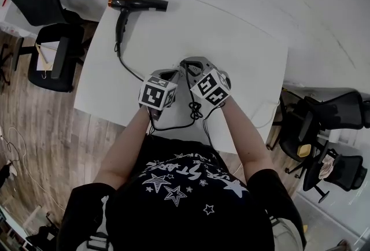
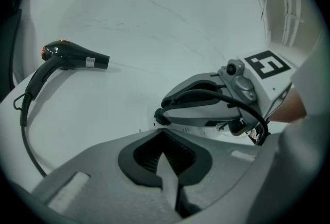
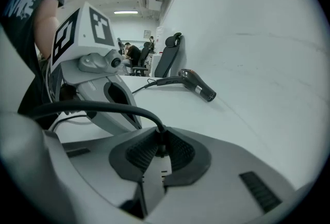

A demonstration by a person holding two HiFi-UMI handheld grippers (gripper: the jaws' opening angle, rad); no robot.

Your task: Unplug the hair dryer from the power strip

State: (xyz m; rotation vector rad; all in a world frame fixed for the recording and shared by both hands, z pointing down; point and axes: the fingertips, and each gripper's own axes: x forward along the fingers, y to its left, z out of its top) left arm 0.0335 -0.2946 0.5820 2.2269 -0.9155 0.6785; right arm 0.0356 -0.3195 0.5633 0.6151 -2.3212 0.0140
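At near edge of table (image 1: 243, 41): left gripper (image 2: 164, 155) clenched on white power strip (image 2: 167, 179), probably to pin it. Just right, right gripper (image 3: 160, 155) clamped on black plug (image 3: 161, 138), apparently poised to pull. Far left, lying on its side: hair dryer (image 1: 137, 2), black, copper-ringed rear, cord (image 1: 130, 67) trailing near.

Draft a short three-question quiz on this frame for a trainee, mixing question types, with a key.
1. True or false: the left gripper holds the hair dryer.
2. What is the right gripper shut on? A) the dryer's handle B) the cord's plug C) nothing
3. Fill in: the dryer's cord is ____ in colour.
Key: 1 false: the dryer lies apart on the table, and that gripper is on the white power strip; 2 B; 3 black.
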